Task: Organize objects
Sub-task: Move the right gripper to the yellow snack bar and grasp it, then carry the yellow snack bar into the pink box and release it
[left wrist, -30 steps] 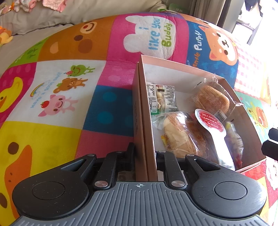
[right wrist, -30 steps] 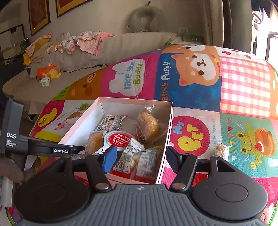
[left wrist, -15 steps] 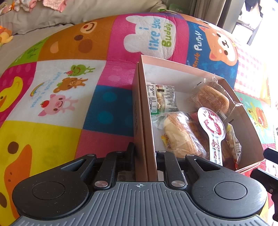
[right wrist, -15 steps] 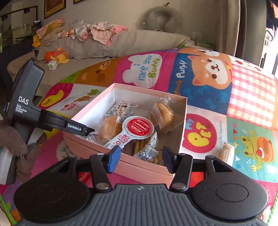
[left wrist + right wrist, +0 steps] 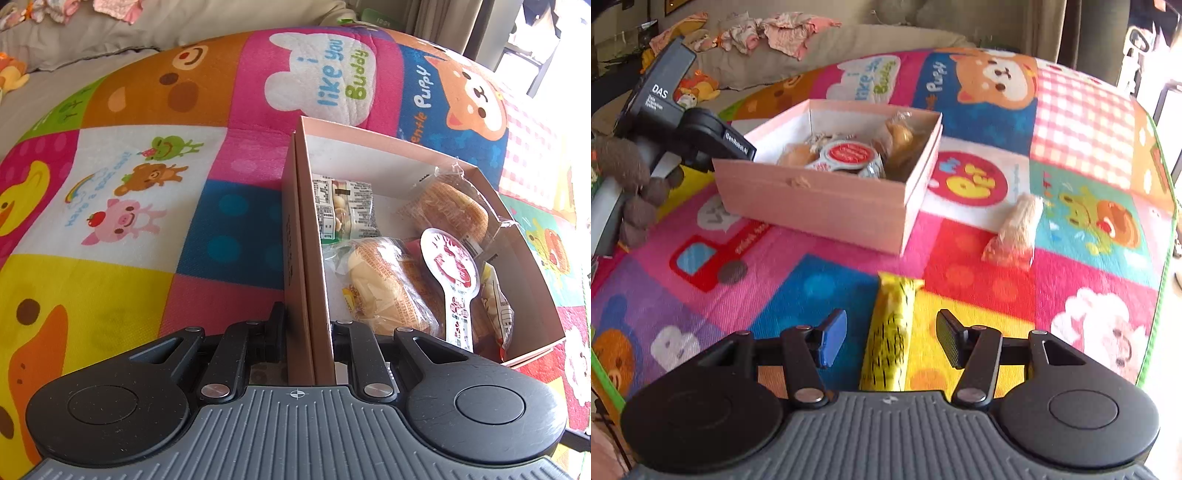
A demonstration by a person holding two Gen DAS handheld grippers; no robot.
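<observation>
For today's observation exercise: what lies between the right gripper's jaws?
A yellow snack packet lies on the mat between the open right gripper jaws, untouched, in the right wrist view.

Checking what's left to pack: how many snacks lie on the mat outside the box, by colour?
Outside the box, in view:
Yellow packet: 1
Beige packet: 1
Total: 2
</observation>
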